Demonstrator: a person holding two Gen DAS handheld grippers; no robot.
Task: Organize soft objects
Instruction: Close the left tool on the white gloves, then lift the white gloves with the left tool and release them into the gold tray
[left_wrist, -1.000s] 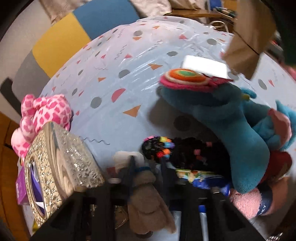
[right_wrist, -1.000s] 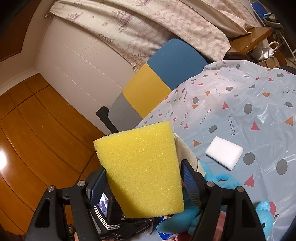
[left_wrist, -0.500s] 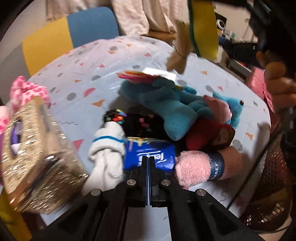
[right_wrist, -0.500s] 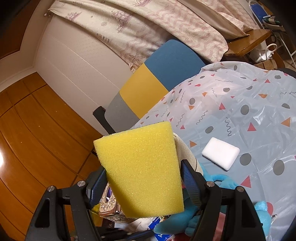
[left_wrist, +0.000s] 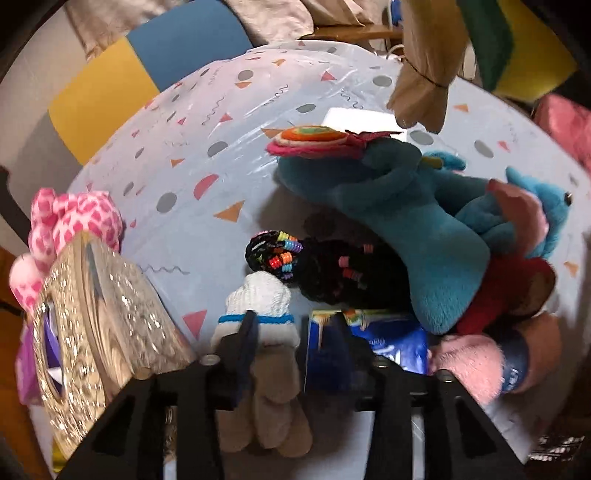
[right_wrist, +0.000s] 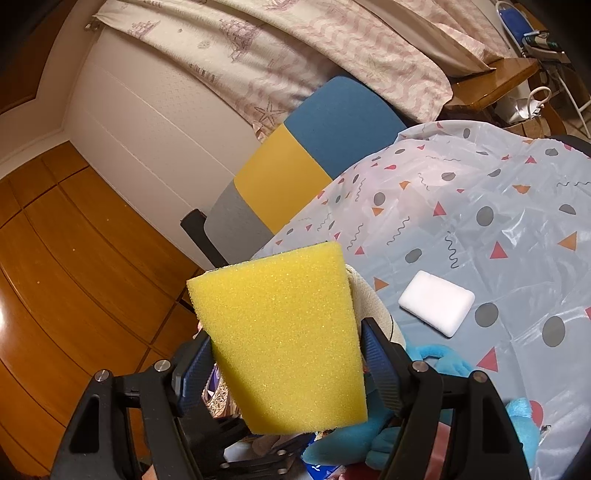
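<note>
Tongs first: the left tongs (left_wrist: 291, 339) point steeply down at the near edge of the worktop (left_wrist: 207, 177), their jaws opening, with the cuff of a white sock (left_wrist: 258, 306) with a blue stripe lying between them; the pads do not press on it. Just right of the sock lies a blue packet (left_wrist: 391, 336), and beside that a fuzzy pink roll (left_wrist: 469, 362). Behind them sits a black bundle with coloured beads (left_wrist: 325, 266), touching a big teal plush toy (left_wrist: 424, 229). A glittery gold box (left_wrist: 99, 317) stands at the left edge with a pink spotted plush (left_wrist: 74, 221) behind it. Farther back a white block (right_wrist: 436, 302) lies alone on the patterned cover. The right tongs (right_wrist: 288, 354) are raised, clenched on a yellow sponge (right_wrist: 280, 339). A multicoloured chair (right_wrist: 295, 162) stands beyond.
</note>
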